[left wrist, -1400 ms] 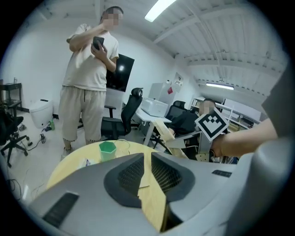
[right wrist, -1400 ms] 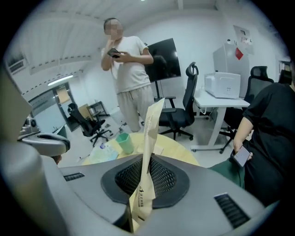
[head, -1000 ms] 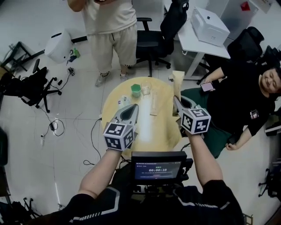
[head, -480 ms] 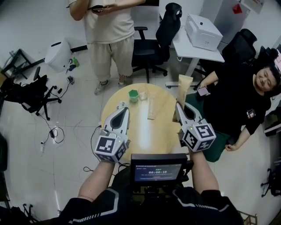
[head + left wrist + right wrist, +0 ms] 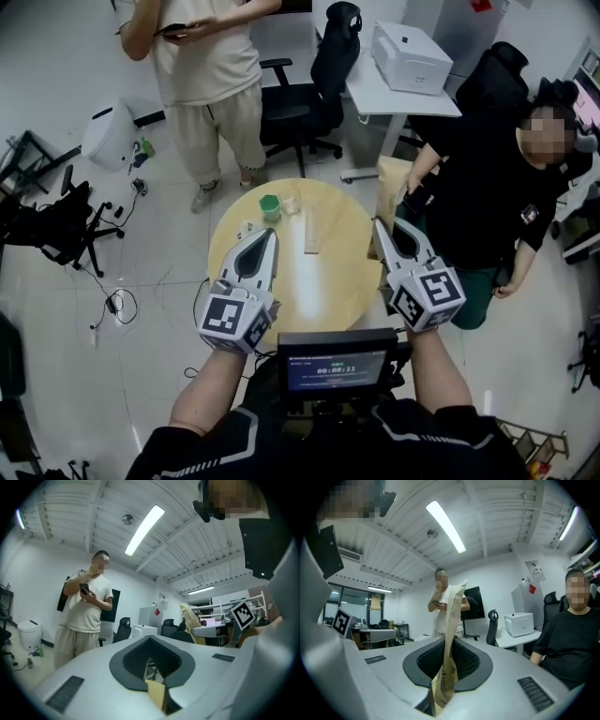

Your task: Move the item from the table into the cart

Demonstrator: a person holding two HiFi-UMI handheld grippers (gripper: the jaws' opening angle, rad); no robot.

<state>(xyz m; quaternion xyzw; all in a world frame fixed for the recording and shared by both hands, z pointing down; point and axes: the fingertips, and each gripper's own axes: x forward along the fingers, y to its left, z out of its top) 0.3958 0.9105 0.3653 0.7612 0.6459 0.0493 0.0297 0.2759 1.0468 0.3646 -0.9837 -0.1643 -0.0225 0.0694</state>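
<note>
Two grippers are showing in the head view, one at each side of one round wooden surface (image 5: 342,255).

At far left, one person (image 5: 202,66) is standing on the floor beyond the surface and looking at a phone.

The left gripper (image 5: 265,234) is pointing across the left part of the surface. In the left gripper view its fingers (image 5: 117,656) are lying closed together. One small tan strip is showing at their root, and what it is cannot be told.

Two cups are standing near the far rim: one green cup (image 5: 270,207) and, just beside it to the right, one clear cup (image 5: 291,203).

Two tan packets are in view. One lying packet (image 5: 313,230) is resting flat near the middle of the surface, right of the cups.

The right gripper (image 5: 380,225) is pointing along the right rim. Its fingers (image 5: 478,660) are clamping the lower end of the held packet (image 5: 391,187), which is standing upright between them.

At far right, one seated person (image 5: 487,197) is sitting just beside the surface, and one white printer (image 5: 410,58) is resting on a white desk (image 5: 375,96) behind.
</note>
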